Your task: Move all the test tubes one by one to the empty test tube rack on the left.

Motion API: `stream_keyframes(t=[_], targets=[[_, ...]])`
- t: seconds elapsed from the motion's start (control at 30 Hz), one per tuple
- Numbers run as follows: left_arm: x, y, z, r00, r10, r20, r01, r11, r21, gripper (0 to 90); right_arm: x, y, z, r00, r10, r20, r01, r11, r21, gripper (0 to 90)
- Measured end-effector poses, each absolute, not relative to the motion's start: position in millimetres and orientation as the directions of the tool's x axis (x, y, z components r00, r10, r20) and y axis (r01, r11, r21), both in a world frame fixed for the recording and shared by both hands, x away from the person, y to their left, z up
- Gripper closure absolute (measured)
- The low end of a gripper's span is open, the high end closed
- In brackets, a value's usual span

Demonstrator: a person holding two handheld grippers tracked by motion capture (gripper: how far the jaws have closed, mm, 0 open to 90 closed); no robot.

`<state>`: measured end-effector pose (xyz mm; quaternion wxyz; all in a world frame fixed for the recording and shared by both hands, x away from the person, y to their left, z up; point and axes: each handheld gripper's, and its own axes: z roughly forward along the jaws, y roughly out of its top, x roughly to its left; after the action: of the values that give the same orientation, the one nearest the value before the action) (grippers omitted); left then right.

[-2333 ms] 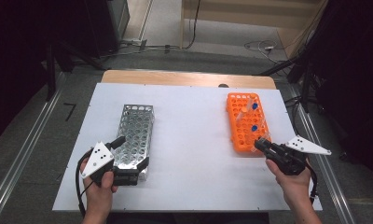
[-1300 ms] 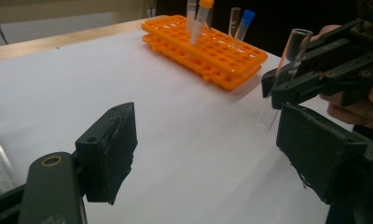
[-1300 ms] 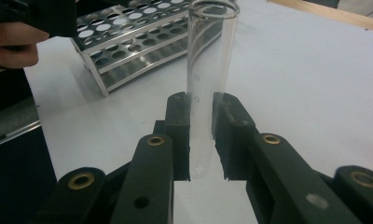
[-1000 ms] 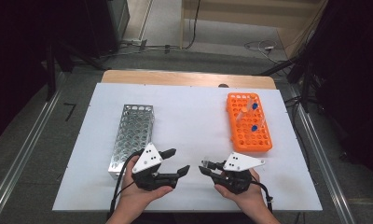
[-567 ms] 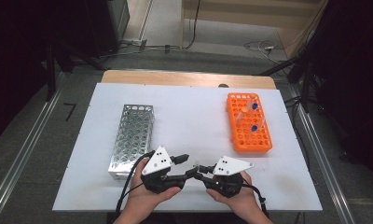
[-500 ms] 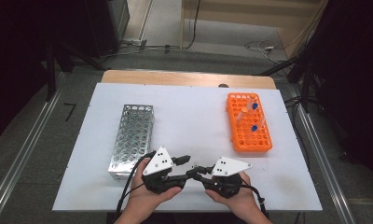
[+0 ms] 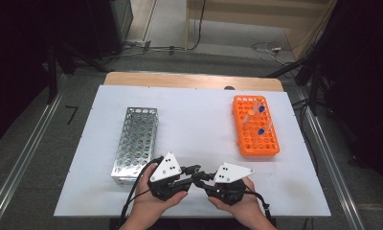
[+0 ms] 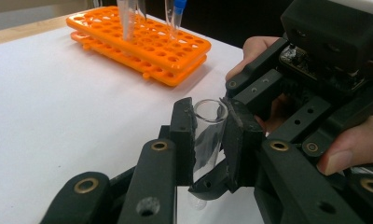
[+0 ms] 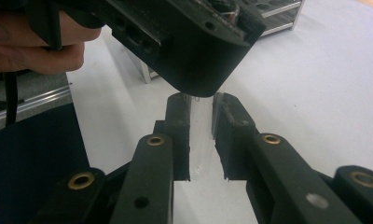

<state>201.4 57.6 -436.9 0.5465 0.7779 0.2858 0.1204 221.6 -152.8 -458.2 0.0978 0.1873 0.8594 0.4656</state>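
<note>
Clear tube pinched by both hand-held grippers near the table's front edge.

High view: left hand-held gripper (image 7: 195, 169) and right hand-held gripper (image 7: 202, 178) meet tip to tip above the white table (image 7: 199, 124), between the metal rack (image 7: 133, 143) and the orange rack (image 7: 255, 125). Left gripper view: its jaws have just been closing and now pinch the upright clear tube (image 8: 208, 135), open end up. Right gripper view: its jaws pinch the same tube (image 9: 201, 140) lengthwise.

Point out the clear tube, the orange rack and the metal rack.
clear tube (image 8: 210, 122): left gripper view, its upper wall below the open rim.
orange rack (image 7: 254, 144): high view, its near end with empty holes.
metal rack (image 7: 133, 142): high view, middle of its perforated top.
</note>
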Motion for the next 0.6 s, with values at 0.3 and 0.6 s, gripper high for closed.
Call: stream_keyframes(t=[0.3, 0.6], targets=[[201.0, 58.8, -436.4, 0.805, 0.581, -0.120, 0.311, -0.241, 0.919, 76.5, 221.7, -151.7, -459.0, -0.908, 0.419, 0.017, 0.240, 0.487, 0.840, 73.7], [201.7, 65.3, -434.1, 0.804, 0.581, -0.127, 0.308, -0.223, 0.925, 76.6, 224.5, -155.2, -459.0, -0.908, 0.417, 0.045, 0.252, 0.458, 0.852, 56.2]])
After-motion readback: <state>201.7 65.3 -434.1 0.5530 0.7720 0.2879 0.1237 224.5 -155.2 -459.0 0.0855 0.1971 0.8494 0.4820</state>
